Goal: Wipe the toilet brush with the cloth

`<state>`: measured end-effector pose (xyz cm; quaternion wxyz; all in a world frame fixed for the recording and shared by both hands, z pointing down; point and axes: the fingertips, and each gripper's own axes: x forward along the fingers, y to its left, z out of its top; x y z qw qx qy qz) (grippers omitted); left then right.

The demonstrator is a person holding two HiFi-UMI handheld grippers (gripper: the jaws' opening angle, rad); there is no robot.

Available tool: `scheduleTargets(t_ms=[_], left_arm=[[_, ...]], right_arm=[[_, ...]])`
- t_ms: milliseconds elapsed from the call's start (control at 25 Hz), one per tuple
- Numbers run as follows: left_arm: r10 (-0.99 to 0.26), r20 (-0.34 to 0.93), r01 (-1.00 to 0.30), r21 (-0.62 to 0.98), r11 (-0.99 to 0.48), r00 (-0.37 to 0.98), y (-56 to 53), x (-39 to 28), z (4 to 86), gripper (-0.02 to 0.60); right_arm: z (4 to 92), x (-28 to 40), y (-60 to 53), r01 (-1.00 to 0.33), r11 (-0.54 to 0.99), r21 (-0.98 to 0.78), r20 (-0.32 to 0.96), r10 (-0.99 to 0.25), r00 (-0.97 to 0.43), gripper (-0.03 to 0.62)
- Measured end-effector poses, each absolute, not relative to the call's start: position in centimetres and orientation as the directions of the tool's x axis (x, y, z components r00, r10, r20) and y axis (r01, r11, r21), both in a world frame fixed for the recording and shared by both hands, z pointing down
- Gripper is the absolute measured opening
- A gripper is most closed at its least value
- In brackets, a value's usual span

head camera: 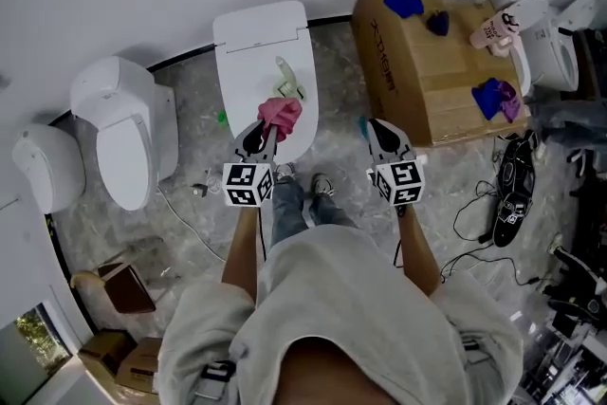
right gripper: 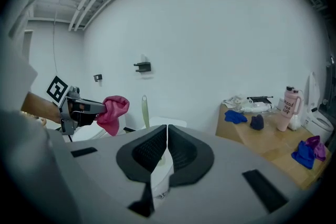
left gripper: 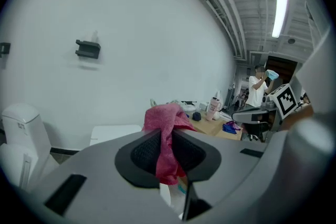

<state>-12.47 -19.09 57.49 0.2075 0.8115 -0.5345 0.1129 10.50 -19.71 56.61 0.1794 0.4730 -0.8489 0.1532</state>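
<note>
The toilet brush (head camera: pixel 287 81), pale green, stands upright over the closed lid of a white toilet (head camera: pixel 248 43). It is just ahead of the left tongs (head camera: pixel 266 130) and ahead and to the left of the right tongs (head camera: pixel 377 130). In the right gripper view its handle (right gripper: pixel 144 110) rises straight against the white wall, a little left of that gripper's tips. Its lower end cannot be made out.

The pink cloth (head camera: pixel 281 114) is clamped in the left tongs (left gripper: pixel 167 147). The left gripper view shows it pinched between the two black pads, a bunch (left gripper: pixel 167 123) swelling above the tips and a fold hanging below them. From the head view the cloth hangs just short of the brush, and whether they touch cannot be told. The right gripper view shows the left tongs (right gripper: pixel 100 107) off to its left with the cloth (right gripper: pixel 114 112) drooping from their tips, beside the brush handle.

The right tongs (right gripper: pixel 167 139) are clenched with nothing between them, their pads meeting in a thin line, and they are well apart from the brush.

To the right of the right tongs and farther ahead stands a cardboard box (head camera: pixel 417 71) carrying blue cloths (head camera: pixel 403 1) and a pink bottle (head camera: pixel 495 31). Left of the left tongs is a second white toilet (head camera: pixel 123 128).
</note>
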Motion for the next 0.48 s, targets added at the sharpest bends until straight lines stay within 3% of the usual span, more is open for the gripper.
scheduleTargets(t_ms=[480], left_arm=[[-0.908, 0.287, -0.951, 0.143, -0.273, 0.304, -20.7, -16.4, 50.1, 0.072]], right_arm=[[49.7, 8.0, -24.1, -0.816, 0.578, -0.019, 0.301, -0.775, -0.556, 0.031]])
